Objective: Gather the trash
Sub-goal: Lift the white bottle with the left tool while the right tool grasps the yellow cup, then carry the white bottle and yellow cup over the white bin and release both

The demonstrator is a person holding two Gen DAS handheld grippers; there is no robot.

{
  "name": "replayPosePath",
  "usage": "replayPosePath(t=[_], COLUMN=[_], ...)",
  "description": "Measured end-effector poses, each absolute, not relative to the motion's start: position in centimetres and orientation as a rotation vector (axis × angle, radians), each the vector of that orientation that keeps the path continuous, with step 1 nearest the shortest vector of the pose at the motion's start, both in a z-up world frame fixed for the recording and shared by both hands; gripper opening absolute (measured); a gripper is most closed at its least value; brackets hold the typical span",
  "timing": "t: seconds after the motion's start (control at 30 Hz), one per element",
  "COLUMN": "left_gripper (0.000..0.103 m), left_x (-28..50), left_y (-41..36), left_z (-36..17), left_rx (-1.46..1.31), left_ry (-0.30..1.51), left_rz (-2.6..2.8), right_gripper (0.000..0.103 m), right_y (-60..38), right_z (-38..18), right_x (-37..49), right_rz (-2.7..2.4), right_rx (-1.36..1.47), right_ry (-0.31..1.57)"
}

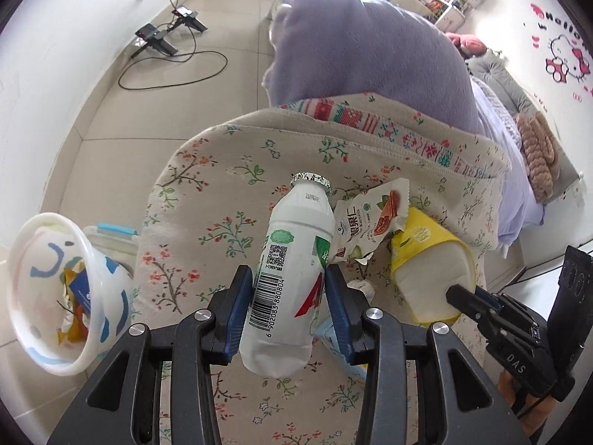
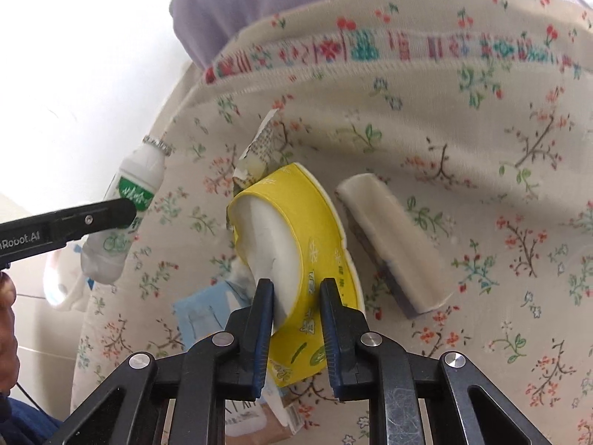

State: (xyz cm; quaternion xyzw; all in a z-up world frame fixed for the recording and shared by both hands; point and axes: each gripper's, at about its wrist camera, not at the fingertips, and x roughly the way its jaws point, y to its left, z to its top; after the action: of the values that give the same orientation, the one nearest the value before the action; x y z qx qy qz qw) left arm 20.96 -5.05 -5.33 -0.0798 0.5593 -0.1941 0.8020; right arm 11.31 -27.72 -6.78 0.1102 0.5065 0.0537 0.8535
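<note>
My left gripper (image 1: 289,278) is shut on a white plastic drink bottle (image 1: 292,259) with a foil cap, held above the floral bedspread (image 1: 207,200). The bottle also shows in the right wrist view (image 2: 126,218), with the left gripper's finger (image 2: 92,218) across it. My right gripper (image 2: 296,289) is shut on the wall of a crushed yellow paper cup (image 2: 296,237), which also shows in the left wrist view (image 1: 430,259). A torn snack wrapper (image 1: 374,218) lies beside the cup and shows behind it in the right wrist view (image 2: 255,152).
A white trash bin (image 1: 55,296) with scraps inside stands on the floor at the left. A pale rectangular block (image 2: 393,241) and a blue paper (image 2: 207,315) lie on the bedspread. A purple blanket (image 1: 367,44) is piled behind. Cables (image 1: 174,70) lie on the floor.
</note>
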Motion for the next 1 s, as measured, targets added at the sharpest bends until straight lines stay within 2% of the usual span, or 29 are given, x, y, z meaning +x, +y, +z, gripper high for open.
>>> replayPosePath(t=[0.4, 0.8, 1.0], left_gripper=[0.043, 0.043, 0.043], left_x=[20.1, 19.5, 19.9], left_y=[4.5, 16.6, 19.4], left_z=[-2.8, -4.3, -5.7], left_rx=[-0.334, -0.544, -0.587], left_ry=[1.116, 1.128, 1.155], left_rz=[-0.28, -0.065, -0.009], right_gripper=[0.022, 0.022, 0.022], right_y=[-25.9, -18.7, -13.9], right_z=[-3.0, -4.5, -5.5], right_x=[9.6, 10.7, 12.1], right_rz=[0.236, 0.373, 0.456], right_rx=[0.248, 0.256, 0.29], right_ry=[0.874, 0.919, 0.962])
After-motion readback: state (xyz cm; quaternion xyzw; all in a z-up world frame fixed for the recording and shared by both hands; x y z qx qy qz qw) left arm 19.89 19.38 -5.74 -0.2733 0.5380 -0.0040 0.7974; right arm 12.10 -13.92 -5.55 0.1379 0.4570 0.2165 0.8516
